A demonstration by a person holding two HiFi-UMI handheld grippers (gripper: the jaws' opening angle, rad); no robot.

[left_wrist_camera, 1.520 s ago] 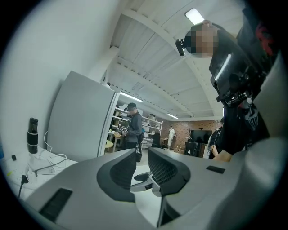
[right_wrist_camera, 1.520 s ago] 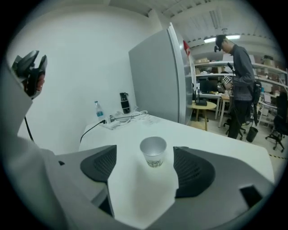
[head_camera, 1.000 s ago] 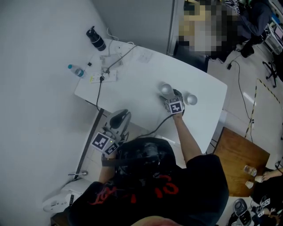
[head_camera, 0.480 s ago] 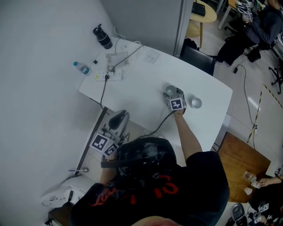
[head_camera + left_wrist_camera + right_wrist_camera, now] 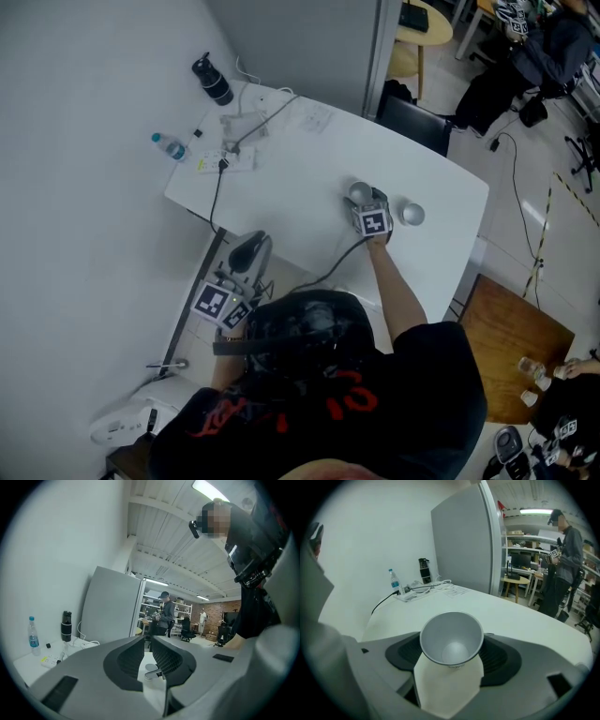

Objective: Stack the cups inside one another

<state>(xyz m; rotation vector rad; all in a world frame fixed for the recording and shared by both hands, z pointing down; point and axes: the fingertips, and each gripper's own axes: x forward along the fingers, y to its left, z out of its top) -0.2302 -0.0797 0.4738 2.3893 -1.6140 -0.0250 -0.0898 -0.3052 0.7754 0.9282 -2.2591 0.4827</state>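
Observation:
Two grey paper cups stand on the white table (image 5: 281,202). One cup (image 5: 360,193) (image 5: 451,640) stands upright between the jaws of my right gripper (image 5: 369,208) (image 5: 451,660). Those jaws have just been closing, and their dark pads (image 5: 404,656) lie against the cup's sides. The other cup (image 5: 410,214) stands free just to the right of that gripper. My left gripper (image 5: 251,251) (image 5: 149,643) hangs at the table's near edge, shut with nothing in it. Through its narrow gap the left gripper view shows a far cup (image 5: 151,668).
At the table's far left corner are a black bottle (image 5: 213,82), a water bottle (image 5: 167,145), a power strip (image 5: 228,159) with cables, and papers (image 5: 314,117). A dark chair (image 5: 417,127) stands behind the table. A wooden tabletop (image 5: 511,342) lies at the lower right.
The head view has shifted a little. My right gripper stays around the same cup, and the left gripper stays at the table's near edge.

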